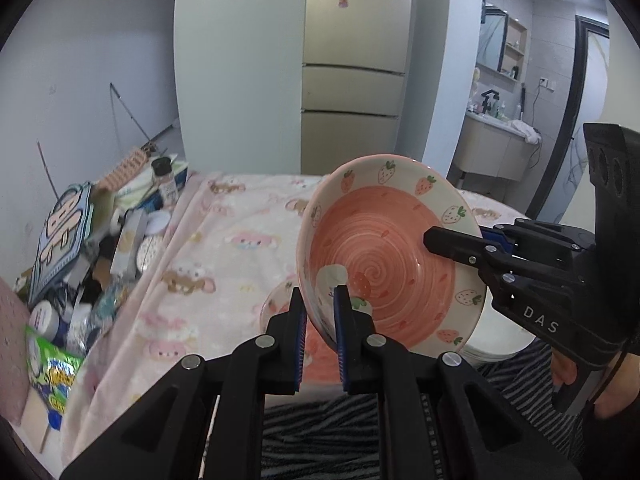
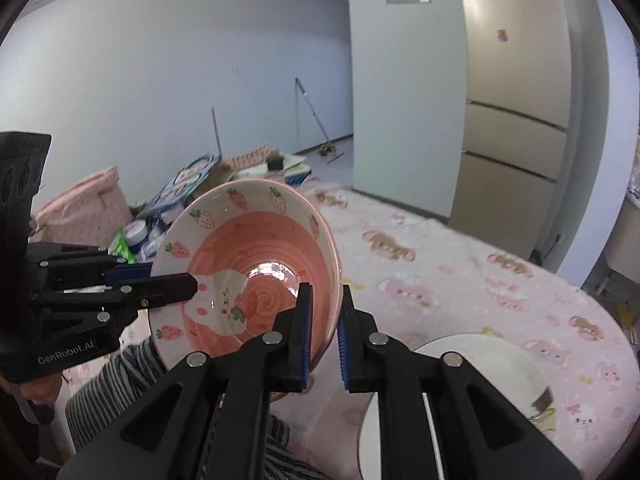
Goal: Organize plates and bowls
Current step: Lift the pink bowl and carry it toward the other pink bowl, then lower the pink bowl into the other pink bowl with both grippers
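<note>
A pink strawberry-pattern bowl [image 1: 384, 256] is held tilted in the air above the table, its inside facing me. My left gripper [image 1: 320, 300] is shut on its lower left rim. My right gripper [image 2: 324, 300] is shut on the opposite rim, and it also shows in the left wrist view [image 1: 436, 240]. The bowl [image 2: 256, 268] shows in the right wrist view, with the left gripper [image 2: 188, 284] on its left rim. A second pink bowl [image 1: 280, 304] sits on the table below. White plates [image 2: 472, 368] lie stacked at the right.
The table wears a pink cartoon cloth [image 1: 224, 240]. A heap of boxes, jars and snack bags [image 1: 92, 248] crowds its left side. A fridge [image 1: 356, 72] stands behind. My striped sleeves are near the table's front edge.
</note>
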Tool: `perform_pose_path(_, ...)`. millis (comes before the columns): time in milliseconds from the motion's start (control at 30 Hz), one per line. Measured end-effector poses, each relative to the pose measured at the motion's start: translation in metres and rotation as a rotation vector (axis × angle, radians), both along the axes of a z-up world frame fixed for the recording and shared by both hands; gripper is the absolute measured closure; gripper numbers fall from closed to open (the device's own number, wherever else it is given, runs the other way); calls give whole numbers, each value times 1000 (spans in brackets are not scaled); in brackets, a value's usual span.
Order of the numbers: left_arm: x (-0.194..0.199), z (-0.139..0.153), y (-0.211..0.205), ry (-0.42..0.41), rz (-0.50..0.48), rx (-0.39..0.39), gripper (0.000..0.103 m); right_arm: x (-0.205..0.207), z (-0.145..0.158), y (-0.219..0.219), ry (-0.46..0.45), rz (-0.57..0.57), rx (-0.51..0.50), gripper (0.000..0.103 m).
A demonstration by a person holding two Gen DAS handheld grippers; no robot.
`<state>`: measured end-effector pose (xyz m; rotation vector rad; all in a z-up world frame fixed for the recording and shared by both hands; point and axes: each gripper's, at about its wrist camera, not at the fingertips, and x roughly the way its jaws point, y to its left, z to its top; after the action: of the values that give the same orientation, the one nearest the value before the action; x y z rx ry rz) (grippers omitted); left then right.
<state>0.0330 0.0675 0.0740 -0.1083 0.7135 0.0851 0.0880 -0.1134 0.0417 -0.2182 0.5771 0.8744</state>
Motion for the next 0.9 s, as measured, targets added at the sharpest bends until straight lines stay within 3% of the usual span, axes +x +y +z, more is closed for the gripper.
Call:
perform_pose_path(367,5,-48,13,73,25,-11,90,8,-41,14,80,47,-52,92)
perform_pose_path(900,10,-68,24,88,36,-10,90,13,-62,31,89,71,-103,92)
